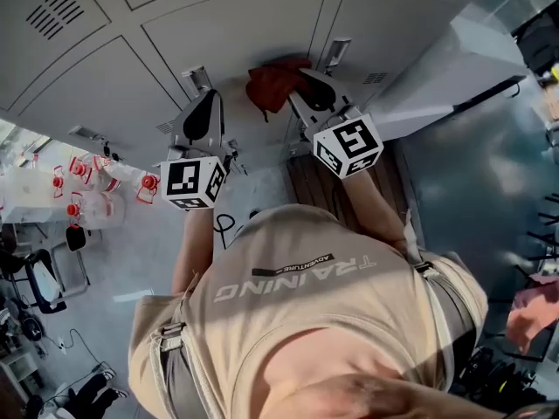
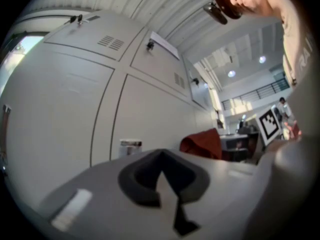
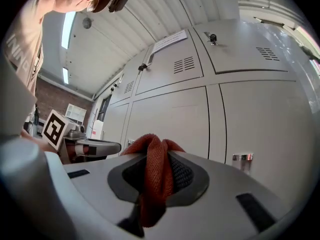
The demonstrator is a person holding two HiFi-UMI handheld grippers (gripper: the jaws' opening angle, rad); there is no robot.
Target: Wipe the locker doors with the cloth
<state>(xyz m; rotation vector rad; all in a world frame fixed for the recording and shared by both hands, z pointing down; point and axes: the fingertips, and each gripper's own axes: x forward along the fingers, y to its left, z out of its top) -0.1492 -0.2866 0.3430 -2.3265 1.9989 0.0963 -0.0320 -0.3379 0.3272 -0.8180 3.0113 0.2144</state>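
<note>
Only its own view shows my right gripper (image 3: 159, 156) clenched on the one red cloth (image 3: 154, 186); my left gripper (image 2: 161, 159) is closed, empty.

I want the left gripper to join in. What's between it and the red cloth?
Only bare grey locker door, in the head view: nothing stands between the left gripper and the cloth held by the right gripper.

Beige lettered T-shirt (image 1: 306, 321) worn; left gripper (image 2: 161, 159), right gripper (image 1: 307, 85) seemingly grey.
</note>
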